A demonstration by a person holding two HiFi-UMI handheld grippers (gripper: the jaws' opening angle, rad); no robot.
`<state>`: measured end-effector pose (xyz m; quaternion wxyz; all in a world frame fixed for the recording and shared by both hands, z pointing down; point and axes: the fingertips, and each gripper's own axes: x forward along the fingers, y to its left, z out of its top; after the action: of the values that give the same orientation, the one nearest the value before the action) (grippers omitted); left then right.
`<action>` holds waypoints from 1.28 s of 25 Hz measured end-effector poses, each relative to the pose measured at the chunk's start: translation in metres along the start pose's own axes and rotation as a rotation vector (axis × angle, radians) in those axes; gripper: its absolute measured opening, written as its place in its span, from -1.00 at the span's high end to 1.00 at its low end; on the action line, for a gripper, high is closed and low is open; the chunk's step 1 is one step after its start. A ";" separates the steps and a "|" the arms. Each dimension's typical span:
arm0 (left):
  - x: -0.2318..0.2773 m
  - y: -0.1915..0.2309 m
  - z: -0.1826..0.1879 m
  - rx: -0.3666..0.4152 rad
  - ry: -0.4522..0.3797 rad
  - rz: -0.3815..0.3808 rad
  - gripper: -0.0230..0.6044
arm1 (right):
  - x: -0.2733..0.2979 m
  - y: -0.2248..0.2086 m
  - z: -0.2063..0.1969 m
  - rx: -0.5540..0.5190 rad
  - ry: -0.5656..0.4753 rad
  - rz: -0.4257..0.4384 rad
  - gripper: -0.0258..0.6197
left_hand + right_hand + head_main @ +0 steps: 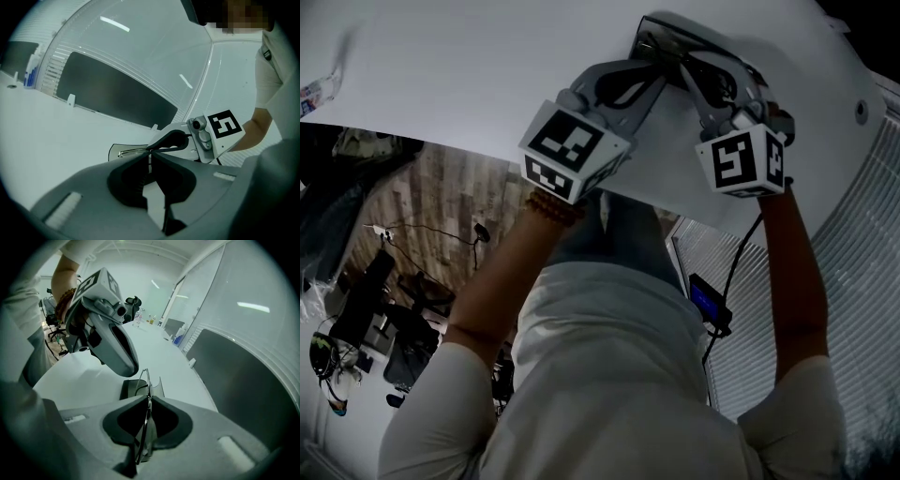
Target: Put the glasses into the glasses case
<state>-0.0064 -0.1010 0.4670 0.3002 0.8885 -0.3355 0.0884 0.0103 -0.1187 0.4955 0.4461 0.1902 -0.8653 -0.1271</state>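
Observation:
Thin wire-framed glasses (pixel 145 405) stand edge-on between the tips of my right gripper (pixel 149 398), which is shut on them. Just beyond lies the dark glasses case (pixel 129 389), open on the white table (pixel 89 380). My left gripper (pixel 150 157) is shut too, its tips on a thin metal arm of the glasses (pixel 133 151) right where the right gripper's fingers (pixel 171 139) meet it. In the head view both grippers converge over the case (pixel 654 39) at the table's far side, hiding most of it and the glasses.
A long dark panel (pixel 117 98) runs along the table's far edge, with small bottles (pixel 180 338) by it. The table's near edge (pixel 441 141) drops to a wood floor with office chairs (pixel 384 319). White slatted blinds (pixel 862 281) stand at the right.

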 end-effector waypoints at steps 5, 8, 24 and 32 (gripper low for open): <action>0.002 0.002 -0.009 -0.008 0.006 -0.001 0.86 | 0.007 0.007 -0.005 -0.025 0.017 0.006 0.83; 0.005 0.003 -0.012 -0.014 0.006 -0.003 0.85 | 0.011 0.010 -0.009 -0.042 0.026 0.014 0.83; 0.009 0.005 -0.021 -0.026 0.015 -0.002 0.85 | 0.023 0.013 -0.019 -0.117 0.053 0.069 0.84; 0.010 0.006 -0.025 -0.022 0.019 -0.005 0.85 | 0.027 0.017 -0.021 -0.097 0.055 0.102 0.83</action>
<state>-0.0016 -0.0955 0.4933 0.3135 0.8850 -0.3315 0.0923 0.0099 -0.1163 0.5335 0.4844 0.1273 -0.8540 -0.1406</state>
